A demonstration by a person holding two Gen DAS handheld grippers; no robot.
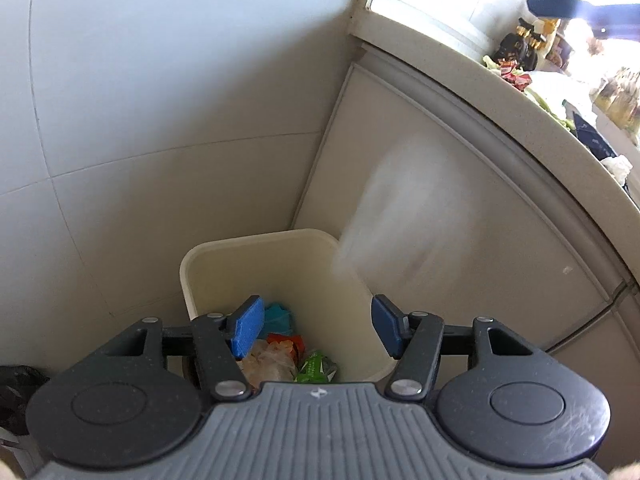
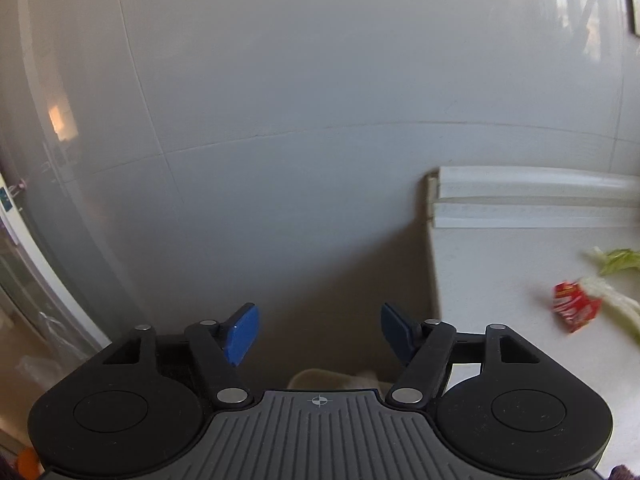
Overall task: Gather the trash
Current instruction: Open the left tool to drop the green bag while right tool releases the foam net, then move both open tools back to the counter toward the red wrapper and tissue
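Left gripper [image 1: 318,330] released, jaws spread wide, nothing between blue pads [image 1: 249,326]; hovering above cream trash bin [image 1: 208,252], tilted down into its mouth. In bin already: crumpled clear wrapper [image 1: 268,364], green packet [image 1: 316,366], orange-red packet [image 1: 288,344], teal scrap [image 1: 278,318]. Pale blurred streak [image 1: 396,208] just right of bin rim, against cabinet front [image 1: 480,240], likely a piece dropping; too smeared to identify. Step in hand judged as drop-off at bin, next fetch. To do well: keep jaws over bin opening until piece clears rim, lift straight up to avoid knocking bin wall, then swing toward surface. Right gripper [image 2: 319,330] also released and holding nothing, held higher, pointed at grey tiled wall [image 2: 280,100], bin rim barely visible below its fingers. Remaining trash on surface [image 2: 500,280] to the right: red wrapper [image 2: 574,306] touching pale vegetable stalk [image 2: 616,304], green leaf [image 2: 622,260] just behind. Best approach for right gripper: turn right, come down over red wrapper, pinch across crumpled middle, avoid dragging stalk. Farther along surface in left view, more clutter, bottles [image 1: 520,42] near bright window; details blown out.
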